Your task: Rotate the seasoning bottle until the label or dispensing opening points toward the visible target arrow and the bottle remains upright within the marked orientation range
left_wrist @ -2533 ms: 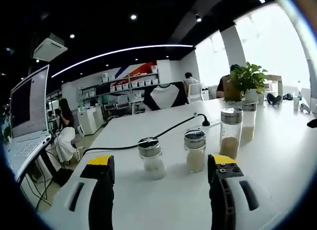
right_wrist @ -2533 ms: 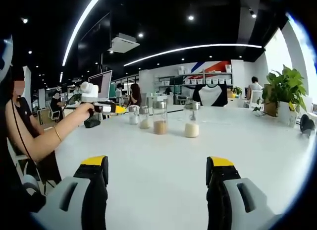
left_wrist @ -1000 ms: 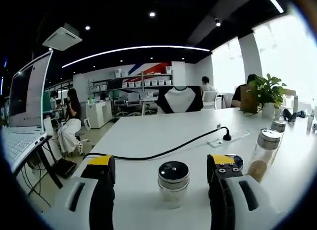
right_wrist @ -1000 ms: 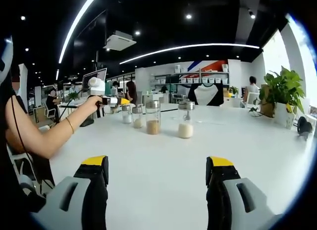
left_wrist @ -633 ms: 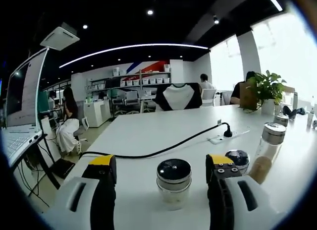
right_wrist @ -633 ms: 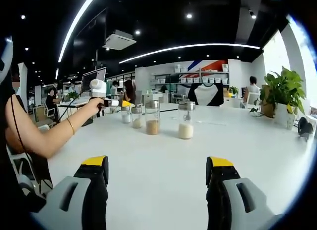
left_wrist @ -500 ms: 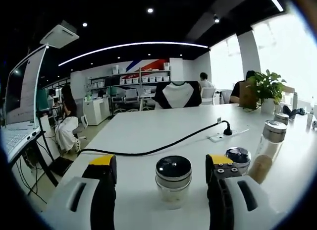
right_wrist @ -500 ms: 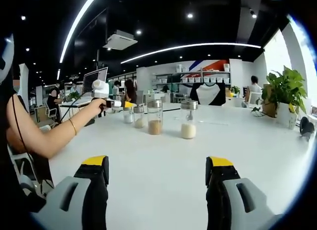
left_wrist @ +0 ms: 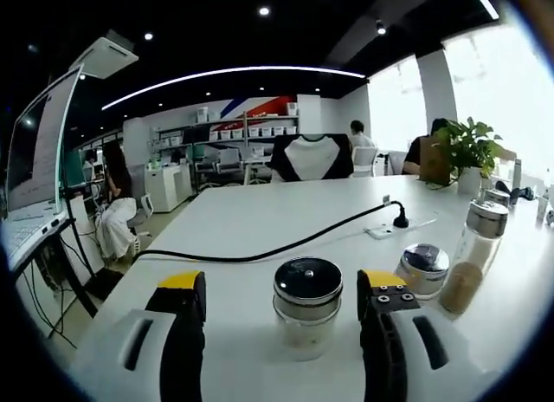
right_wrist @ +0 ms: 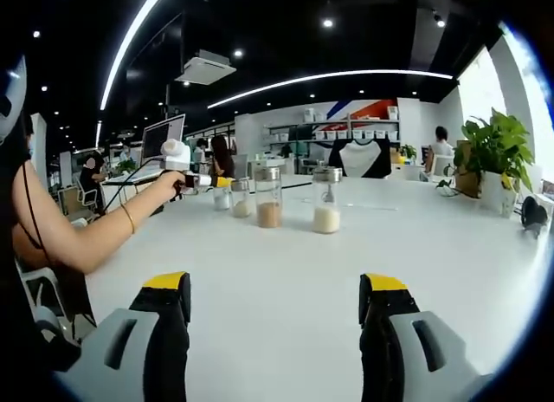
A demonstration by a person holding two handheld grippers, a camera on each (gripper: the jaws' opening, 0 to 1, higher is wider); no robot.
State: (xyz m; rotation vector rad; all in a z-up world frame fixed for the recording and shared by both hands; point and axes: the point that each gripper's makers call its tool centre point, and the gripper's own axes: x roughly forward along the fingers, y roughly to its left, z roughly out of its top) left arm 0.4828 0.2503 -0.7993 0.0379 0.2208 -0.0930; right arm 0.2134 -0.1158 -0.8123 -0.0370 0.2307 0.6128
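Seasoning bottle [left_wrist: 306,319]: upright on worktop [left_wrist: 260,237], framed between spread left tool [left_wrist: 281,311]. Advise centred closure below cap, level twist. Right tool [right_wrist: 273,311]: spread, idle.

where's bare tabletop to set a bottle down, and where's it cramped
Free: the wide white table between the right gripper and the bottle row, and the stretch beyond the black cable. Crowded: around the left gripper, which straddles the short bottle, with another short bottle and a tall one close beside.
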